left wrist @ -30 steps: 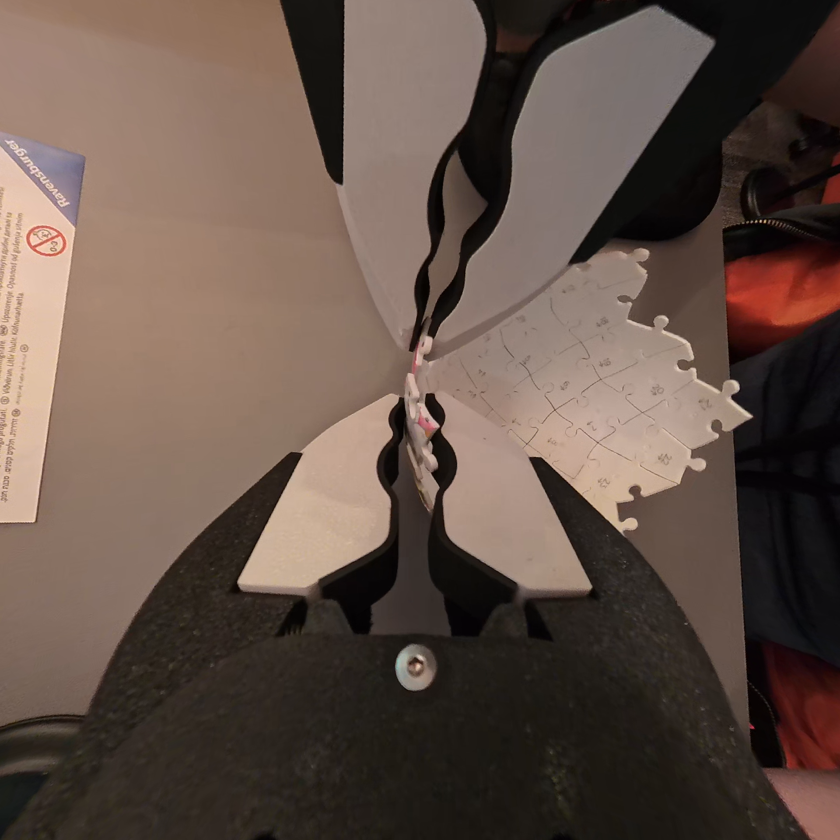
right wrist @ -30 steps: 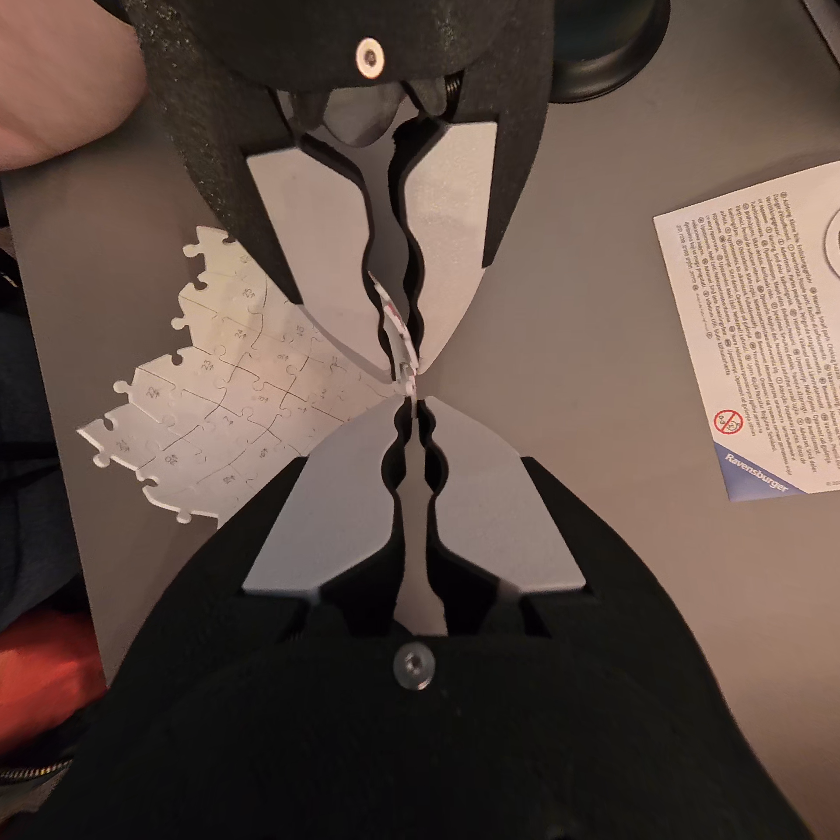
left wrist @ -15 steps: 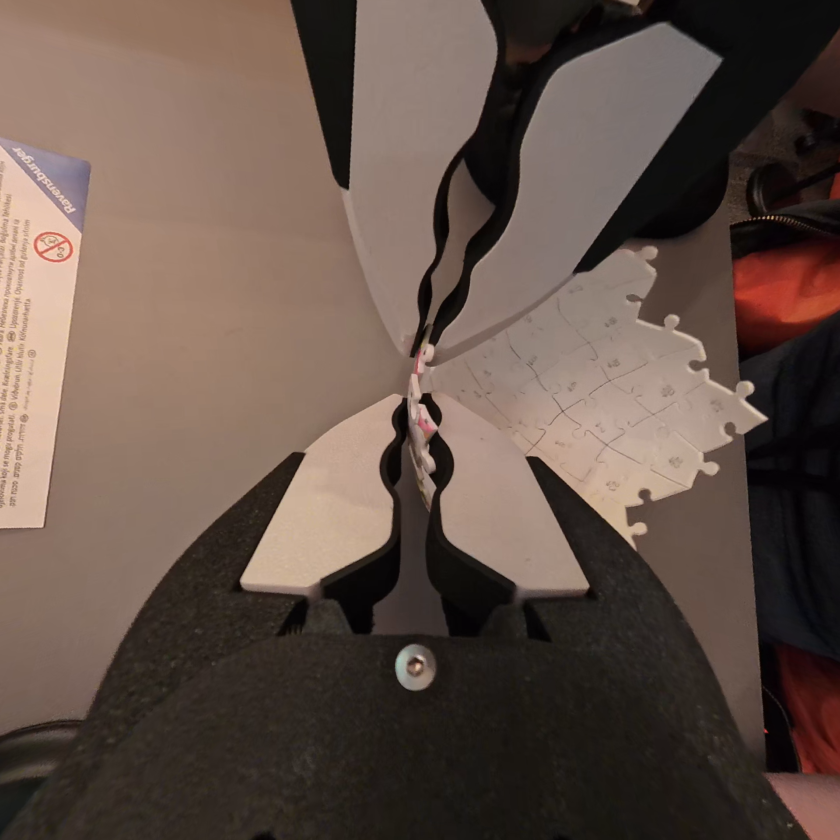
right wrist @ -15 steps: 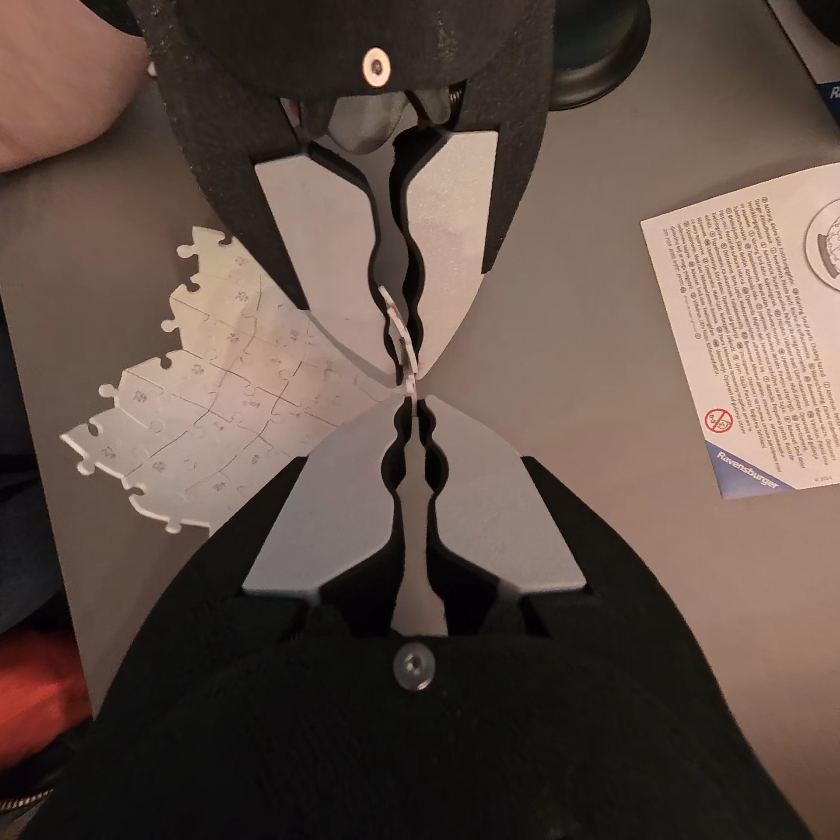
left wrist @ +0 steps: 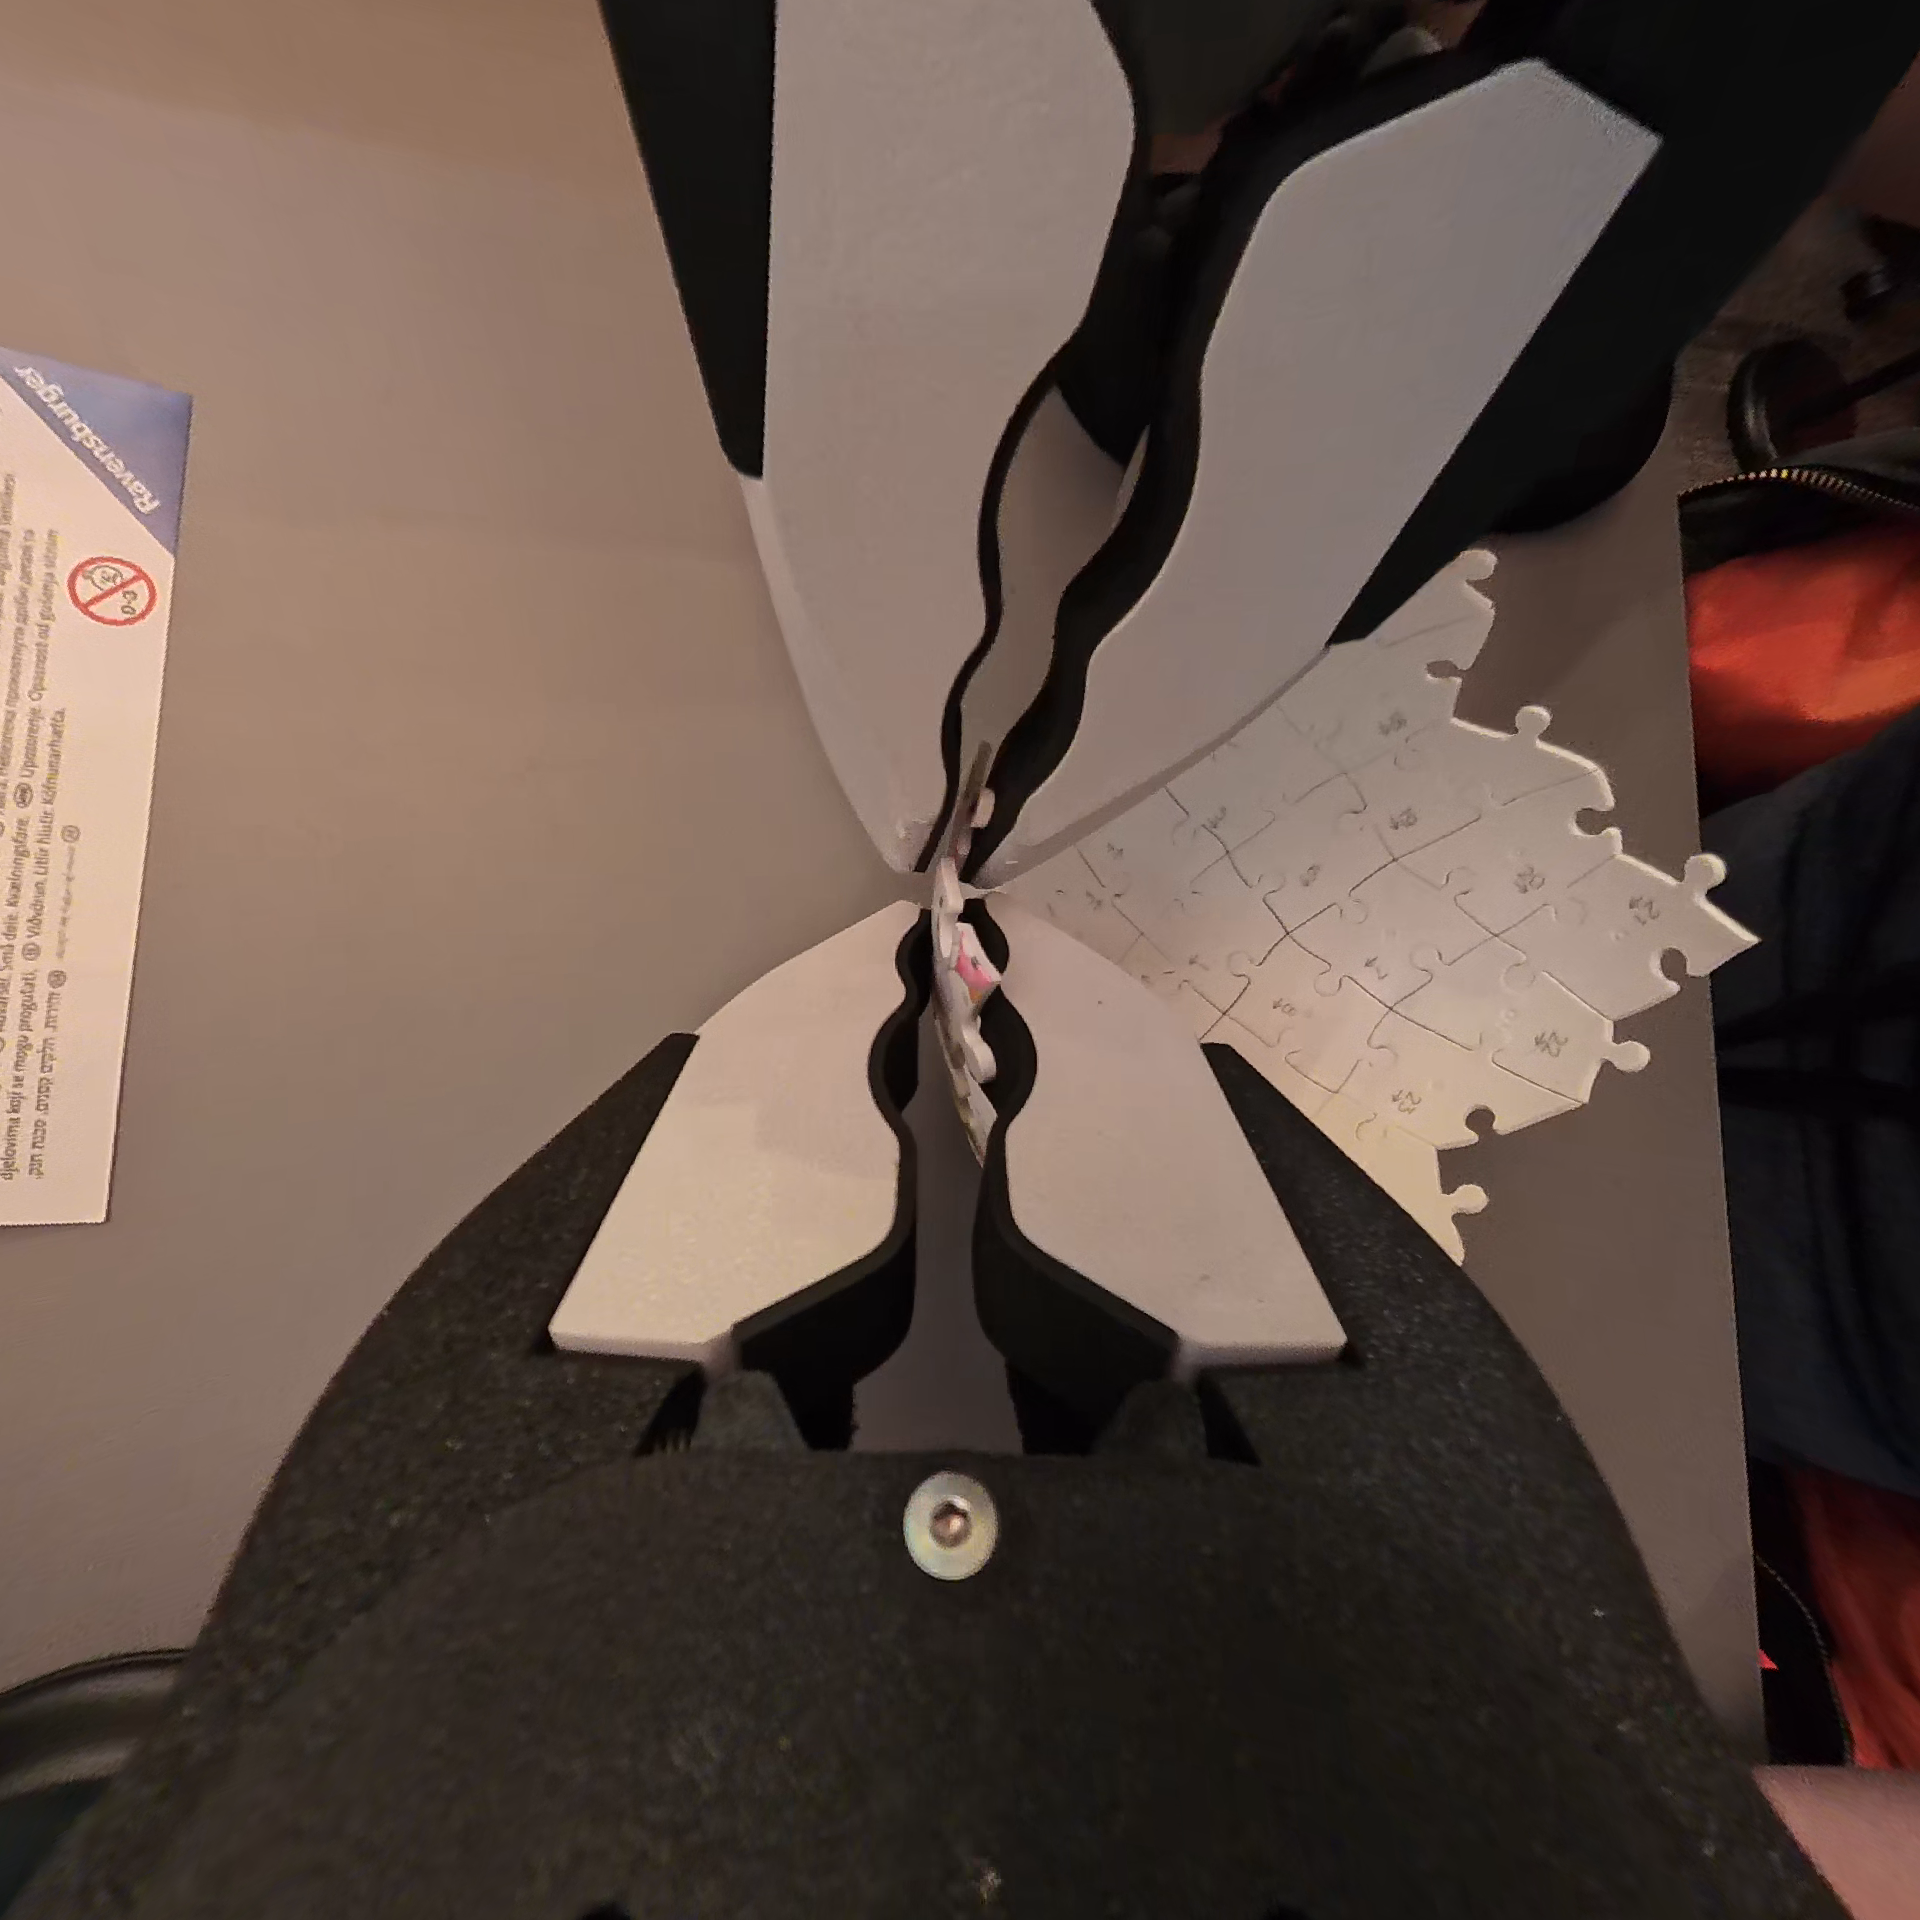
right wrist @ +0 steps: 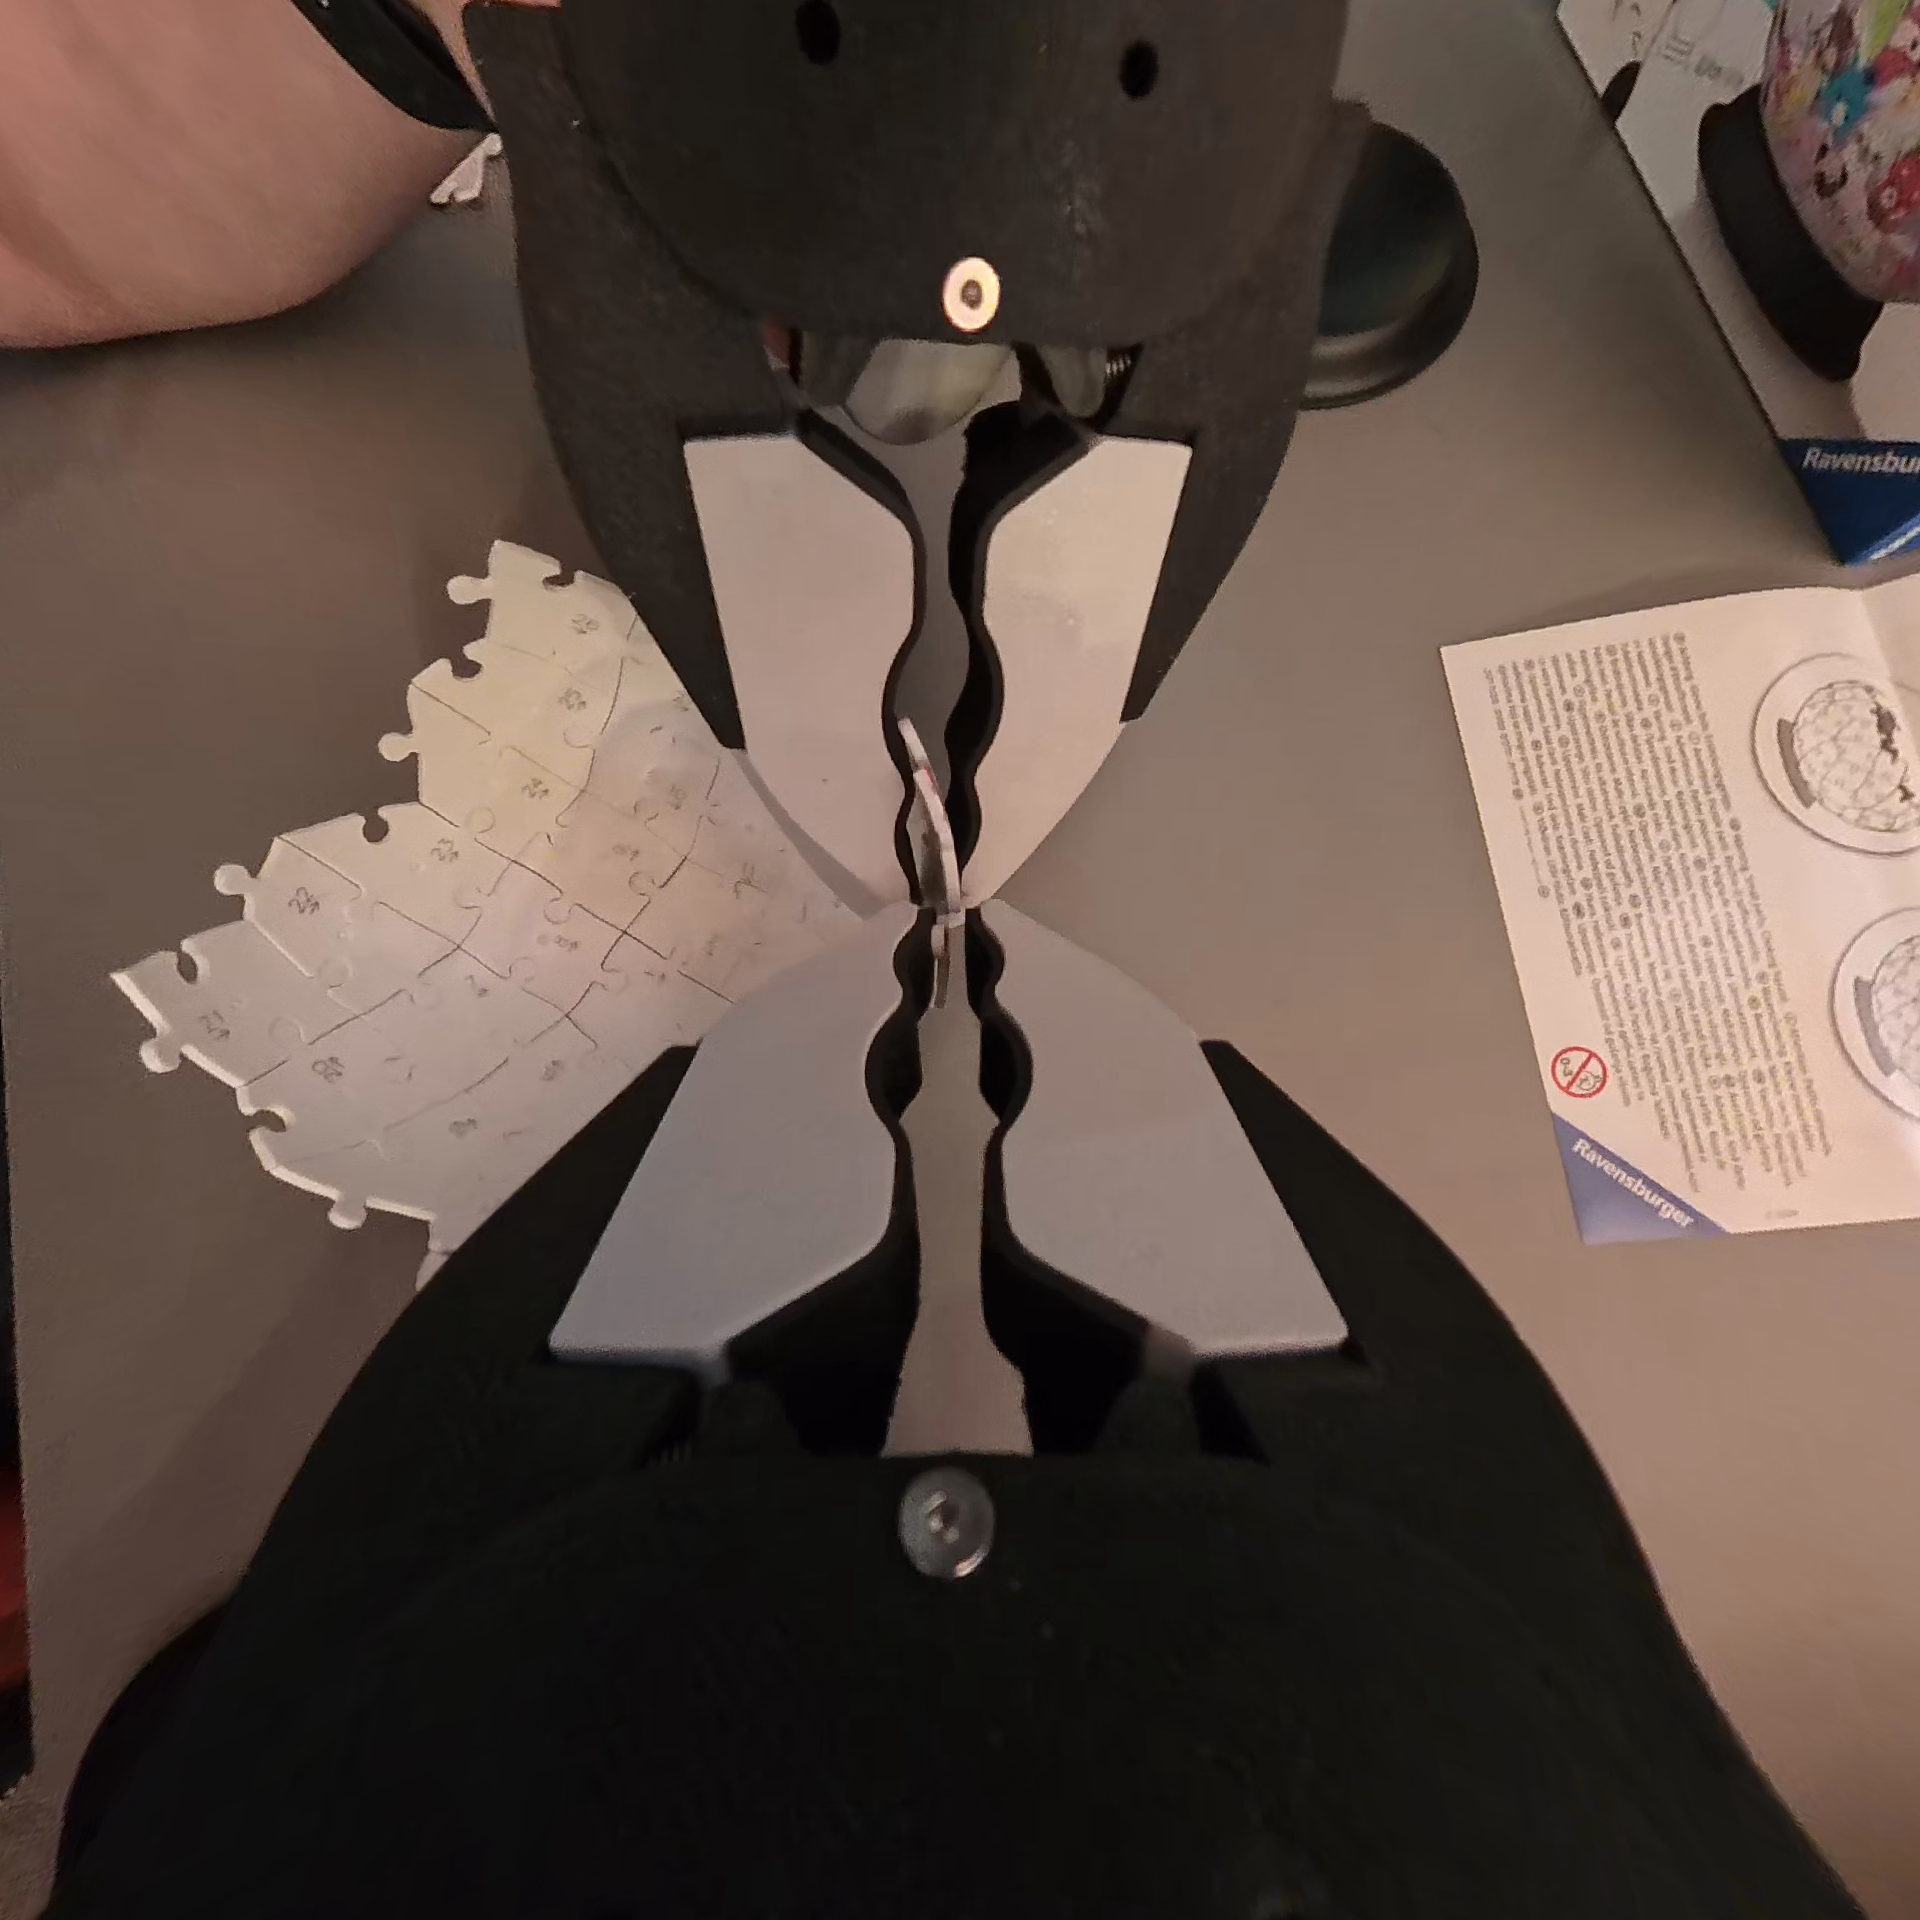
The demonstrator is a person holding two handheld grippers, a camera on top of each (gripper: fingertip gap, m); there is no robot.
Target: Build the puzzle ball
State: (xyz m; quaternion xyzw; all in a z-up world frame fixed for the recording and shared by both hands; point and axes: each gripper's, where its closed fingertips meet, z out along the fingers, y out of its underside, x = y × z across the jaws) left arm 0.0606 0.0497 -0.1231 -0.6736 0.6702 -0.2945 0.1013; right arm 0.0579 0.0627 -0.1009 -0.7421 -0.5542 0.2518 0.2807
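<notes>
Two hand-held grippers are meeting tip to tip above a grey worktop [left wrist: 436,520], each pinching a small curved puzzle piece edge-on. The left hand-held gripper [left wrist: 954,930] is clamping a piece [left wrist: 968,1013] with a white back and a pink-printed face, which is standing upright between its white fingers [left wrist: 769,1143]. The right hand-held gripper [right wrist: 940,940] is gripping a second small piece [right wrist: 943,961] at its very tips (only a thin edge of it is showing). The two held pieces are touching where the tips meet; whether they are locked together cannot be told.

Beside the grippers, a fan-shaped sheet of joined puzzle pieces [left wrist: 1455,914] is lying face down, white numbered backs upward, reaching to the worktop's edge nearest the person. In the right wrist view the same joined section [right wrist: 436,935] is lying to the left of the tips.

A printed leaflet [right wrist: 1704,914] is lying flat on the opposite side of the worktop, well apart from the puzzle. Toward the far corner in the right wrist view a puzzle box [right wrist: 1766,312] is standing, and a dark round base [right wrist: 1403,281] is sitting behind the left gripper. A person's forearm [right wrist: 187,177] is resting at the upper left.
</notes>
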